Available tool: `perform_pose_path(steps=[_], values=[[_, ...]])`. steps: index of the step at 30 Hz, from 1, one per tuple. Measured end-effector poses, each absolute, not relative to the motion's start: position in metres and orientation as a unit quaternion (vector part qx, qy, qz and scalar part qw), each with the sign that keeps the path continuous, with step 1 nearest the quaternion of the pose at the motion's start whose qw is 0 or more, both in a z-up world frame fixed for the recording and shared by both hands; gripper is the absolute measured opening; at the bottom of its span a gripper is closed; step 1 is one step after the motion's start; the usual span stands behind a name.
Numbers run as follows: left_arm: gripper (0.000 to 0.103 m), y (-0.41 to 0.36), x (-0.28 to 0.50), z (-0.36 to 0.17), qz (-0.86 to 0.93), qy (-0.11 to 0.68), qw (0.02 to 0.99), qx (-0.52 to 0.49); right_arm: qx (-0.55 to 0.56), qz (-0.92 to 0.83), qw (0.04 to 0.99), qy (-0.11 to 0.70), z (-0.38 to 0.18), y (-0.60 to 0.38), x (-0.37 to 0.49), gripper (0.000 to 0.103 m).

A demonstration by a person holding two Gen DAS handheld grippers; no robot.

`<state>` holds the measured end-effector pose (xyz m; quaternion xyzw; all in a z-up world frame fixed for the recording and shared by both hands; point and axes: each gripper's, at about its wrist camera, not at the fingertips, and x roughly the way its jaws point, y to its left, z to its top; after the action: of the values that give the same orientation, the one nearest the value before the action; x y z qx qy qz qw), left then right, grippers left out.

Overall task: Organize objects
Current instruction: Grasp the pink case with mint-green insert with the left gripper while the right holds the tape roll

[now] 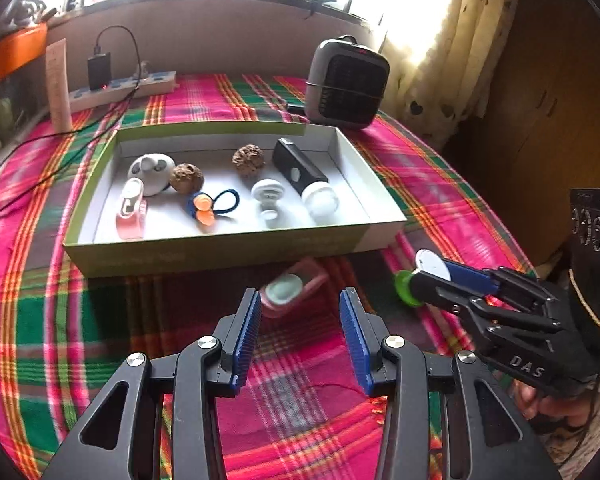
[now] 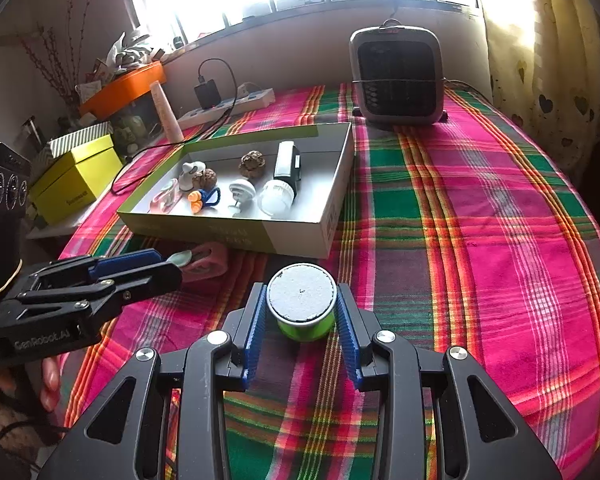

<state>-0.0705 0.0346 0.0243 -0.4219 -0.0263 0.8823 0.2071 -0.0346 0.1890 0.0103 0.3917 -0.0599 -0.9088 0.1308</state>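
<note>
A shallow green-and-white box [image 1: 236, 248] holds several small items, among them a black-and-white flashlight [image 1: 300, 176] and two wrinkled nuts. In front of the box a pink case with a mint insert [image 1: 290, 290] lies on the plaid cloth. My left gripper [image 1: 300, 300] is open just short of it, its blue pads to either side and not touching. My right gripper [image 2: 301, 292] is shut on a green tub with a white top [image 2: 302, 304], low over the cloth. In the left wrist view, the right gripper [image 1: 420, 276] and the tub [image 1: 406, 288] appear at the right.
A grey fan heater [image 2: 398, 76] stands behind the box. A power strip [image 1: 120, 88] with a black charger and trailing cable lies at the back left beside a pale tube [image 1: 58, 84]. A yellow box [image 2: 76, 178] sits off the table's left edge. A curtain hangs at right.
</note>
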Motion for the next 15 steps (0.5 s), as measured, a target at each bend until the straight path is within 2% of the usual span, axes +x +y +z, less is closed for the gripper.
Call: perform_pose_path(steps=[15], values=[[0.039,0.059,-0.083,0.013,0.866,0.0,0.245,-0.436,0.398,-0.906,0.136,-0.057,0.009,0.192,-0.04,0.035]])
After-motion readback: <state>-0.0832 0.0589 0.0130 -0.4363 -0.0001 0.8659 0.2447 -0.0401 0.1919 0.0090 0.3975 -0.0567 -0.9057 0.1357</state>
